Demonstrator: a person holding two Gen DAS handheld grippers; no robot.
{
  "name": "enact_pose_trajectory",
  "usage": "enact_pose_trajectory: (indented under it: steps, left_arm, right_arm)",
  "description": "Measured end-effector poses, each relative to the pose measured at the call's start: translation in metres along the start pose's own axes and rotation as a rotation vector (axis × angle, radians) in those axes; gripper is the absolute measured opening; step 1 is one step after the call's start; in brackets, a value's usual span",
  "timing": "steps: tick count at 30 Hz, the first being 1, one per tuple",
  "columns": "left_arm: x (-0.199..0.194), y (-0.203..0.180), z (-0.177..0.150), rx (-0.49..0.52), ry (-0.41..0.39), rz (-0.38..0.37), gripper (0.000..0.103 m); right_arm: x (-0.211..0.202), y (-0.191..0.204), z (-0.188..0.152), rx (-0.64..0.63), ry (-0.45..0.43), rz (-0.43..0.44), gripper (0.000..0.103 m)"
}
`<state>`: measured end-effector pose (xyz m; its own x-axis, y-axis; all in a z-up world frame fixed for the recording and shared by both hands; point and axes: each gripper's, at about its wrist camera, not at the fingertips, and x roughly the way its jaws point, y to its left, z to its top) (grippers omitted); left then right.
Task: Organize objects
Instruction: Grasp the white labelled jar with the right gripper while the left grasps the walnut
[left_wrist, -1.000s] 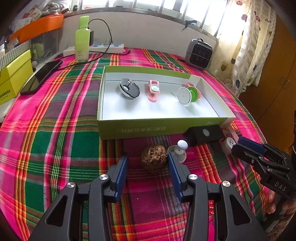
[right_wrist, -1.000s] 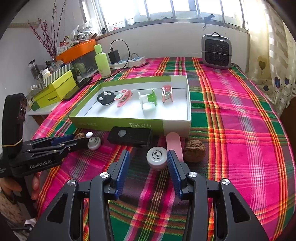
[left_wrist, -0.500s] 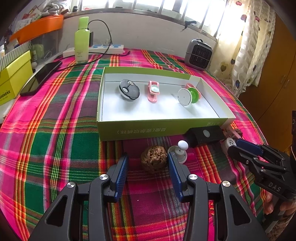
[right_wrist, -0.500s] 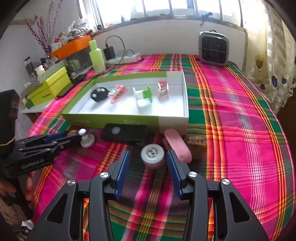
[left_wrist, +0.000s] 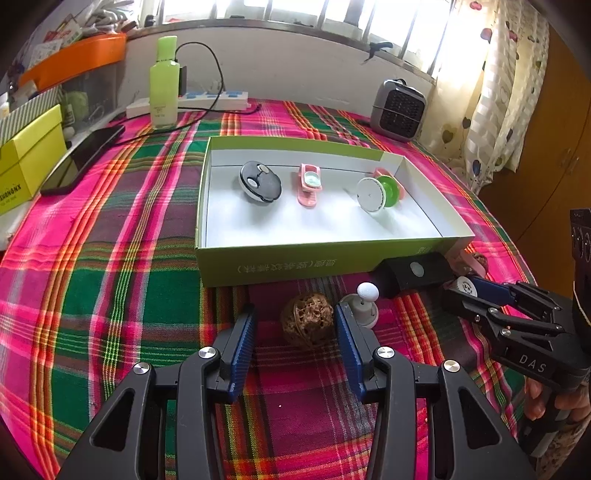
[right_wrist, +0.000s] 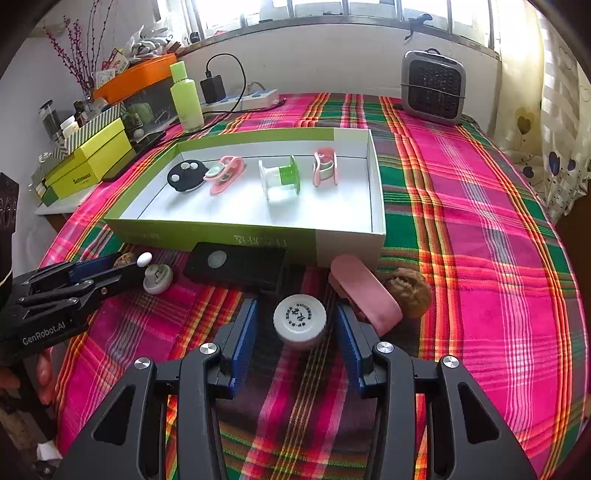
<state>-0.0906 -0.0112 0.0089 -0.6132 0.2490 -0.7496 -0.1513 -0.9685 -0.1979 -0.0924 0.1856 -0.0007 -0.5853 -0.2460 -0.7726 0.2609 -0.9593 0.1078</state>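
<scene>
Left wrist: left gripper (left_wrist: 295, 325) open around walnut (left_wrist: 307, 324); right gripper (right_wrist: 295, 325) open around white cap (right_wrist: 300, 320).

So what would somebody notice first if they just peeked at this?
Probably the bright pink-and-green checked tablecloth, then the green box in the middle with little gadgets lined up inside. Just in front, one tool sits around a bumpy walnut and the other tool around a white cap.

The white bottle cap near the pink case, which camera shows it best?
The right wrist view: the white bottle cap sits central between the open right gripper fingers, print visible. The left wrist view shows only its edge behind that gripper.
</scene>
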Motion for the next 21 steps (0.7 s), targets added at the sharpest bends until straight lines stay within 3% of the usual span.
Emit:
enact_pose_trajectory:
  steps: [11, 13, 17, 21]
  left_arm:
    - [0.0012, 0.0014, 0.0016, 0.008, -0.002, 0.012, 0.041]
    - [0.001, 0.0006, 0.0007, 0.007, -0.002, 0.011, 0.041]
    - [0.0015, 0.0003, 0.0006, 0.011, -0.004, 0.018, 0.028]
    - [0.0004, 0.0012, 0.0003, 0.008, -0.005, 0.016, 0.028]
  right_arm:
    - [0.0006, 0.0028, 0.0002, -0.012, 0.003, -0.021, 0.043]
    - [0.0004, 0.0026, 0.0001, -0.012, 0.003, -0.028, 0.039]
    - [0.0002, 0.0014, 0.0001, -0.008, 0.002, -0.028, 0.034]
    - [0.0001, 0.0016, -0.0003, -0.011, 0.002, -0.028, 0.029]
